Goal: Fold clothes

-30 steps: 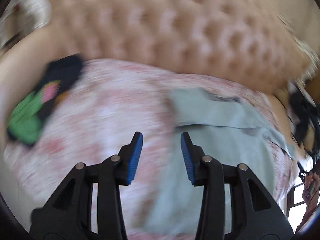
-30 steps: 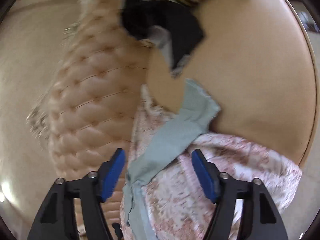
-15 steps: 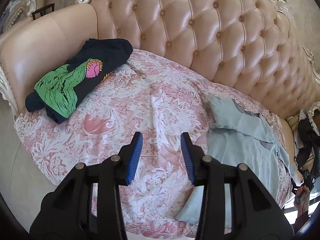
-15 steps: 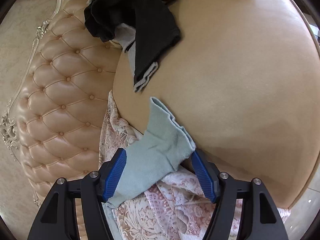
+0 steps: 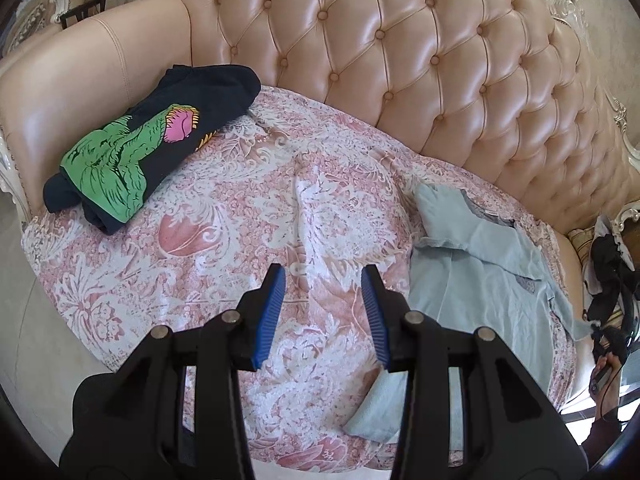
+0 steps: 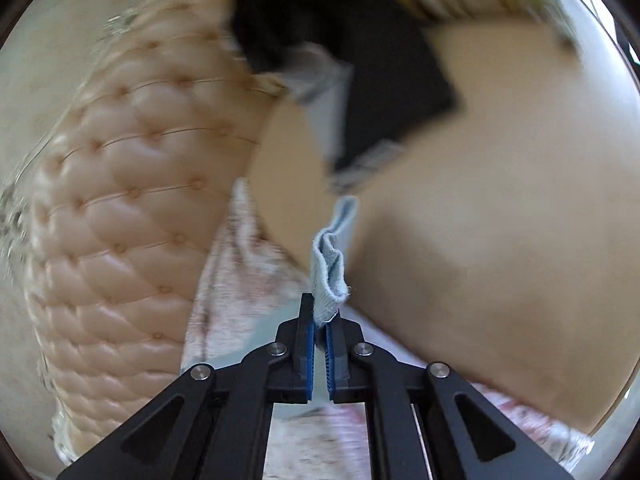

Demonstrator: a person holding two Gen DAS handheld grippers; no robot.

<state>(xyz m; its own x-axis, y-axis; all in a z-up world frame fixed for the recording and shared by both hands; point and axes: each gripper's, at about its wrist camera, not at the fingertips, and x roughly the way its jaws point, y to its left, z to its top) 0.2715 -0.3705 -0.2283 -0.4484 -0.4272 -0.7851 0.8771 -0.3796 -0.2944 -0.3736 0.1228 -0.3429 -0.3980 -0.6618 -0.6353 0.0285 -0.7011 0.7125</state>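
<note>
Right tongs (image 6: 319, 330) clamped on sleeve tip of pale blue cotton shirt (image 5: 476, 276) lying on pink floral sofa cover (image 5: 224, 240), left tongs (image 5: 324, 316) apart & empty: thin pinch, prob slips w/ quick pull, or drags cover along.

no words, numbers, labels or brand marks can be read in either view. the only printed thing is a picture, not text: a green dinosaur with an open pink mouth on the folded black shirt (image 5: 148, 144) lying on the sofa's floral cover (image 5: 240, 216). some yellow marks sit beside the dinosaur's mouth, too small and creased to read as letters. the right wrist view is blurred and shows no writing.
</note>
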